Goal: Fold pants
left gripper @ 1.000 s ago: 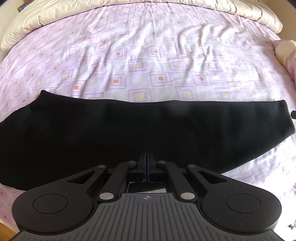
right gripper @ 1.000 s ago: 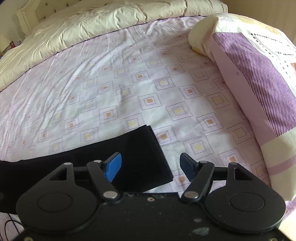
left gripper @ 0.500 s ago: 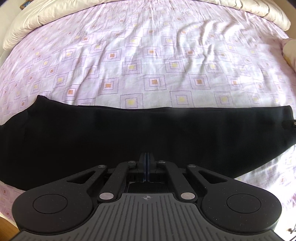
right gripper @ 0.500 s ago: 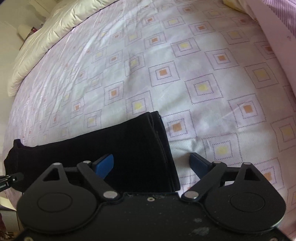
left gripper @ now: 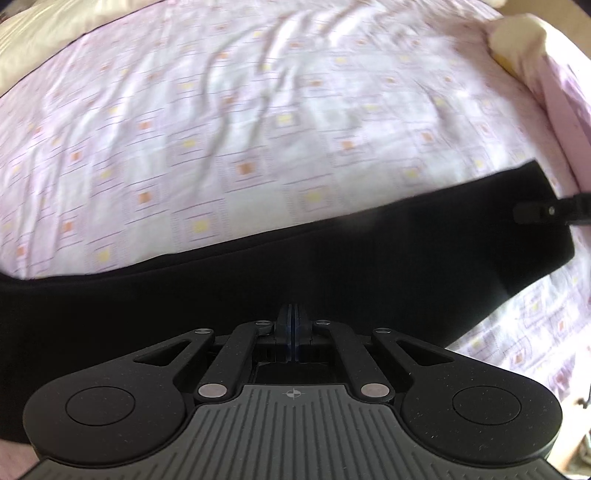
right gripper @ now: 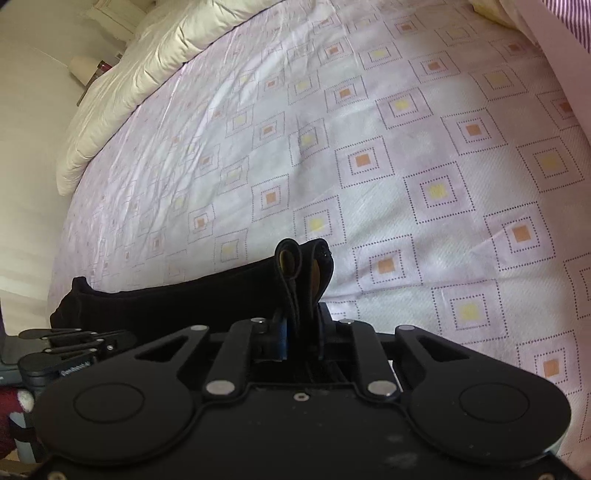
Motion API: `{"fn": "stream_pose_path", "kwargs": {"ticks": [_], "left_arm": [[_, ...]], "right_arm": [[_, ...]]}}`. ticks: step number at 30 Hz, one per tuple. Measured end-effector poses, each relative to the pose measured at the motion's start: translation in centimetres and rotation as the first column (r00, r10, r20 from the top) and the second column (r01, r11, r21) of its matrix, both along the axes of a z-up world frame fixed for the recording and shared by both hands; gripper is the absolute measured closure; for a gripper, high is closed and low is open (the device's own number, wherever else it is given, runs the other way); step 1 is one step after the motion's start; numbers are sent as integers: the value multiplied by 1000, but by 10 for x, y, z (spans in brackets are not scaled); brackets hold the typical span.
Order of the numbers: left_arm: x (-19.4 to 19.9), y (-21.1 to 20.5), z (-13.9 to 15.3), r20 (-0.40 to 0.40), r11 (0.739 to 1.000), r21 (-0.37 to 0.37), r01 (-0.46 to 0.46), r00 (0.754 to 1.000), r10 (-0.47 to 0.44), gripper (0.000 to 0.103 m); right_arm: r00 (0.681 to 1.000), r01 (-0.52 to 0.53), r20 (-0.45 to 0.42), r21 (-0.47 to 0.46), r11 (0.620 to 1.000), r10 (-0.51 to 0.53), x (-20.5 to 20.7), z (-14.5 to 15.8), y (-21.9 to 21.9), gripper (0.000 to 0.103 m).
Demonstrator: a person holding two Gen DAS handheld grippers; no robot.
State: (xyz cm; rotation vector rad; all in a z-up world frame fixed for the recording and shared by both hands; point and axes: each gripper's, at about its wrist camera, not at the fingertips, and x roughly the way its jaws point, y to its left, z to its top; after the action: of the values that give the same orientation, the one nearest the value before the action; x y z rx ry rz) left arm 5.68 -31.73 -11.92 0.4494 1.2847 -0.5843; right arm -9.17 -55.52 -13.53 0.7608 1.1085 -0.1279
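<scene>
So pants (left gripper: 332,258) lie as one long strip across the bed (left gripper: 258,129), legs already stacked lengthwise. Right tool (right gripper: 301,325) clenched on the hem end; left tool (left gripper: 291,332) clenched, probably pinching the near edge, view blurred. Crosswise folds remain.

A wide bed covered with a pale pink sheet (right gripper: 424,155) printed with dotted squares around orange and yellow centres carries everything here. Long black folded pants (left gripper: 332,258) lie across its near edge. A puffy cream quilt (right gripper: 122,92) is bunched along the far side. A pink and purple striped pillow (right gripper: 569,26) rests at the right end.
</scene>
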Motion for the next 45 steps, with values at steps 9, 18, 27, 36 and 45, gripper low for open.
{"fn": "stream_pose_path", "kwargs": {"ticks": [9,18,27,36,45], "left_arm": [[5,-37,-20,48,998,-23,64,997,-63,102],[47,4,4,30,983,-152,-100,994,105,101],[83,115,23,18,957,-167,-237,970,244,101],[96,212,26,9,947,-134,-292,955,296,101],[106,256,28,4,945,-127,-301,953,304,101]], "right_arm": [[999,23,36,-1,1000,-23,-5,40,17,88],[997,31,68,0,1000,-31,10,77,69,94],[989,-104,105,-4,995,104,64,96,192,94],[984,-172,44,11,985,172,121,43,309,95],[980,-197,-10,-70,978,197,156,3,357,57]]}}
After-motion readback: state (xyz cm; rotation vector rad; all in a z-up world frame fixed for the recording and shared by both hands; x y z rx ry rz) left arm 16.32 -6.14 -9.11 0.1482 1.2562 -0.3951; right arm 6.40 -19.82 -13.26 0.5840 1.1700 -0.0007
